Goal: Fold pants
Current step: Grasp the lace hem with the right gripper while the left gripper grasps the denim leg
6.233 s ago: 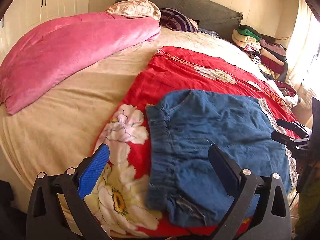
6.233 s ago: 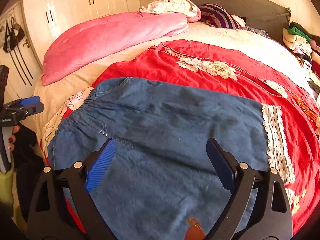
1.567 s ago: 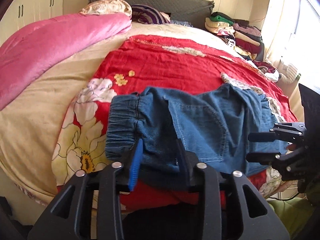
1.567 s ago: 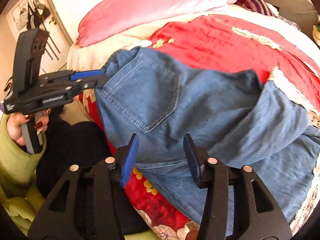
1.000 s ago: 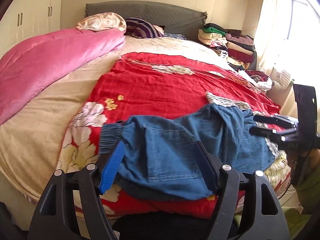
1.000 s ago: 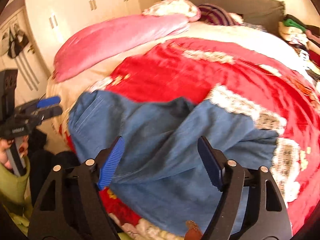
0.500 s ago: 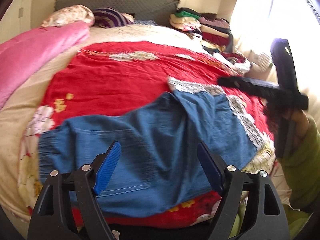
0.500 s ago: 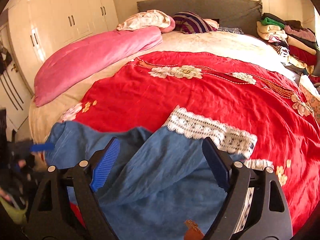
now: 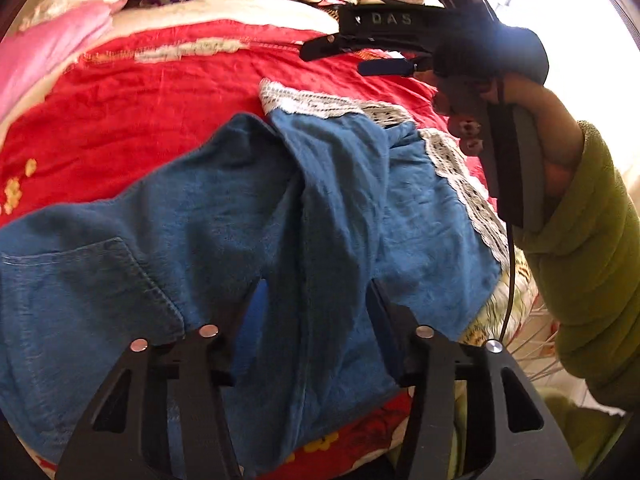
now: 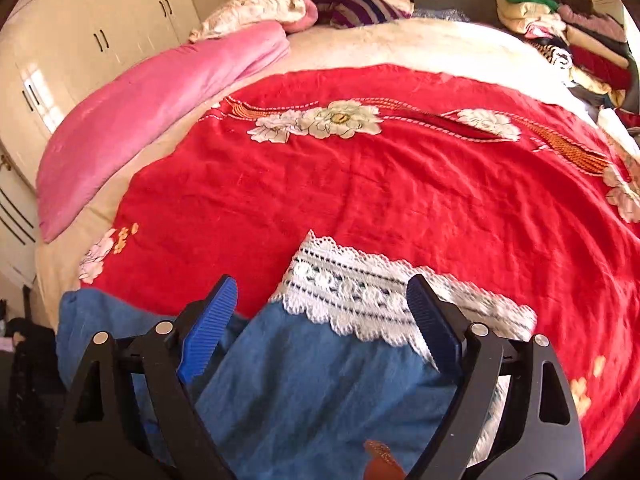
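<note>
Blue denim pants (image 9: 200,208) with white lace hems (image 9: 320,100) lie crumpled across the red blanket, back pocket at the left. My left gripper (image 9: 316,296) is pushed down into the middle of them. Its jaws are closing around a raised ridge of denim that covers the fingertips; I see no firm pinch. My right gripper (image 10: 320,308) stands open just above the lace hem (image 10: 360,296) of the upper leg, with blue denim (image 10: 320,380) below it. In the left wrist view the right gripper (image 9: 340,56) hovers past the hems, held by a hand in a green sleeve (image 9: 580,240).
The red floral blanket (image 10: 380,184) covers most of the bed. A pink quilt (image 10: 152,112) lies along the left side, with pillows (image 10: 256,8) at the headboard. Folded clothes (image 10: 560,28) are stacked at the far right. White wardrobe doors (image 10: 88,40) stand at the left.
My left gripper has swung right and dropped into the denim, and its jaws have narrowed. My right gripper has moved over the lace hem, still open.
</note>
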The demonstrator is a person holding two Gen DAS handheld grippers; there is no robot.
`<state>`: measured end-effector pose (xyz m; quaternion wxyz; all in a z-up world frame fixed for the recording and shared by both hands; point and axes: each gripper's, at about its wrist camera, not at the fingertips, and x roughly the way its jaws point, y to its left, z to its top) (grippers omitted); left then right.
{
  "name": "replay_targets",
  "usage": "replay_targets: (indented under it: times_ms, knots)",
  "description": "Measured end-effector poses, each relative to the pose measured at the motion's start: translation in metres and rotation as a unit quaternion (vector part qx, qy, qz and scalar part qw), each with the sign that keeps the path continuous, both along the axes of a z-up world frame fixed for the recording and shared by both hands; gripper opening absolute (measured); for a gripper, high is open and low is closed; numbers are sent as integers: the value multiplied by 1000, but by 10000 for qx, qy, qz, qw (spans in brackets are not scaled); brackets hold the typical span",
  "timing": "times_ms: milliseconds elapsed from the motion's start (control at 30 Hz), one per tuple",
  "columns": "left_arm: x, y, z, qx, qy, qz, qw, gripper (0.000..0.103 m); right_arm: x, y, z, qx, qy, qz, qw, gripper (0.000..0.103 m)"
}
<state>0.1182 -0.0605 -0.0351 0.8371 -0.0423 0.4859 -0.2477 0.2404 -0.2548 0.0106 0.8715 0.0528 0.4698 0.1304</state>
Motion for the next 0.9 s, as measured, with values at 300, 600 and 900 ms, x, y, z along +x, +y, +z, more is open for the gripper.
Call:
replay_targets:
  times_ms: [300,600,900]
  knots:
    - [12,-10,-15,-338,136,2,9993,22,44,44,-34,-436,344,290,9980,79]
    - [5,-11,-13,-409,65,-128,9991,14,42,25,-47,-396,315,-23,9987,7]
    - [0,-12,-8,-237,-132,-112,9996,26,-26,-46,11,164,-302,-590,9977,7]
